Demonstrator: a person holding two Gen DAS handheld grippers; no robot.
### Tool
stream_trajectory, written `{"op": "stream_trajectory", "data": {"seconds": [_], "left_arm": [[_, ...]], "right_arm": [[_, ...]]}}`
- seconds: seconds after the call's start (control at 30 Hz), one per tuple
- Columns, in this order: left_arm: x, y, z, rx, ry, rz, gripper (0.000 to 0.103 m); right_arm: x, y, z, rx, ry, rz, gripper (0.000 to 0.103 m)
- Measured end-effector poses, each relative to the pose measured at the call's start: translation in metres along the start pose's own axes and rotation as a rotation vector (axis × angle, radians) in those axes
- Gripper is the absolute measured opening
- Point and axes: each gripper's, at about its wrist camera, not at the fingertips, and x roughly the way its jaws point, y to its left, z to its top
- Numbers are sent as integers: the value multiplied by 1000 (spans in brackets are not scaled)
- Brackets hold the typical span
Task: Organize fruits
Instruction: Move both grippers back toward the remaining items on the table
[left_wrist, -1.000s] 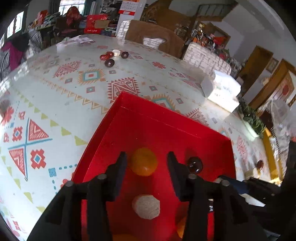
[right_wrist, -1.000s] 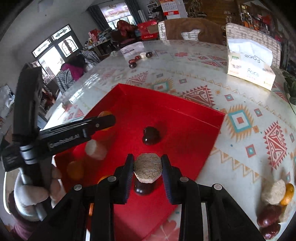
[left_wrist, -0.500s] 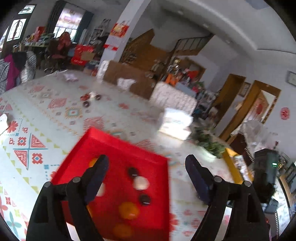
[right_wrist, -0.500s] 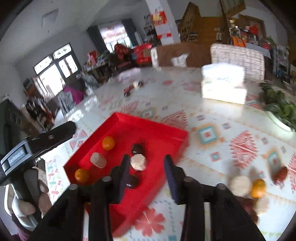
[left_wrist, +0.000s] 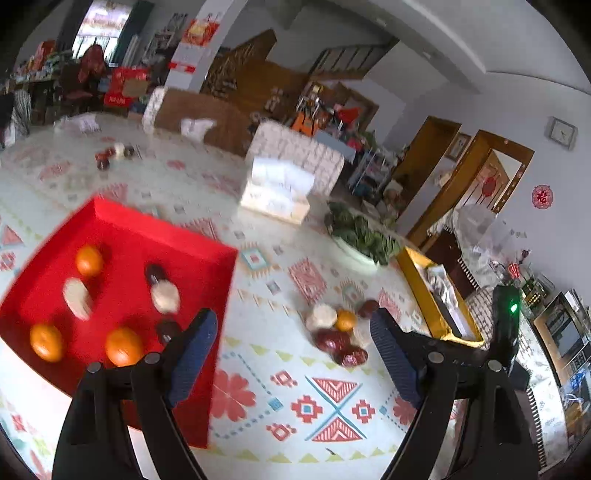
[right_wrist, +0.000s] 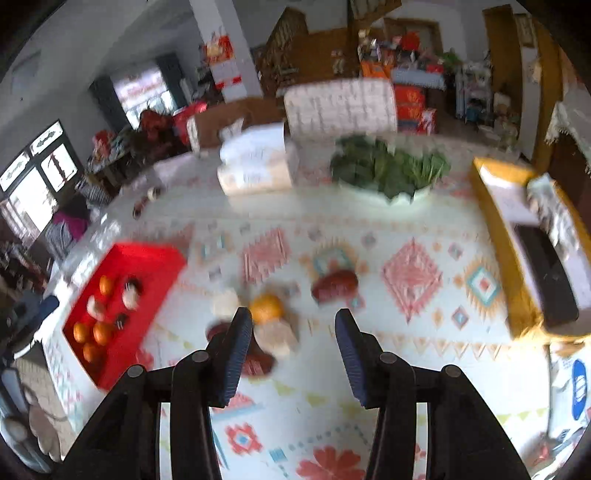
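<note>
A red tray (left_wrist: 207, 247) lies on the patterned tablecloth and holds several oranges, pale round cakes and dark fruits; it also shows at the left in the right wrist view (right_wrist: 147, 258). A loose pile of fruit (left_wrist: 338, 332) lies on the cloth to its right: an orange (right_wrist: 266, 308), a pale cake (right_wrist: 279, 338) and dark red dates (right_wrist: 334, 286). My left gripper (left_wrist: 291, 354) is open and empty, raised above the table between tray and pile. My right gripper (right_wrist: 293, 345) is open and empty, just above the pile.
A tissue box (left_wrist: 275, 192) and a bowl of green leaves (left_wrist: 360, 234) stand further back. A yellow box (right_wrist: 524, 236) sits at the right edge. A few small fruits (left_wrist: 112, 155) lie at the far left of the table.
The right gripper let go of the pale cake in the tray, opened and swung right over the loose pile. The left gripper opened wide, rose and turned right.
</note>
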Motion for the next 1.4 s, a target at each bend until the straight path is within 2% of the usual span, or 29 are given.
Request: {"op": "stream_trajectory", "data": {"seconds": [0.13,0.3,0.4,0.47,0.6,0.8,0.83,0.87,0.9,1.07,1.23,1.3,1.4], "left_arm": [[6,-3,-8,1,25,27,84],[5,-5,-10,1,28,54,84],[5,-5,-9,1,28,64,84],[7,-3,-9,-2,28,69,84],[16,2,-8,-24,42,72,84],[30,-4,-12,-11,83,64,84],[33,-5,-12,-8,88,63,84],[37,-7,-11,-1,96,61,84],[40,-9,-11,6,101,61,84],[68,-25,-13,81,160,64,84],[113,-42,-21,172,231,59,84],[130,-52,-24,227,252,49,84],[153,-66,-29,330,278,72,84]], "right_arm": [[30,6,-18,-30,65,59,51],[53,12,-26,-18,85,104,50],[57,21,-31,-41,107,199,41],[49,33,-36,-94,111,266,41],[38,53,-39,-203,62,201,41],[70,65,-41,-230,106,157,41],[69,66,-42,-233,92,157,41],[68,66,-43,-228,97,169,40],[67,65,-43,-217,106,191,33],[50,38,-44,-113,88,199,32],[24,-16,-38,60,-4,181,31],[21,-34,-36,120,-18,188,31],[21,-44,-35,153,-19,186,31]]}}
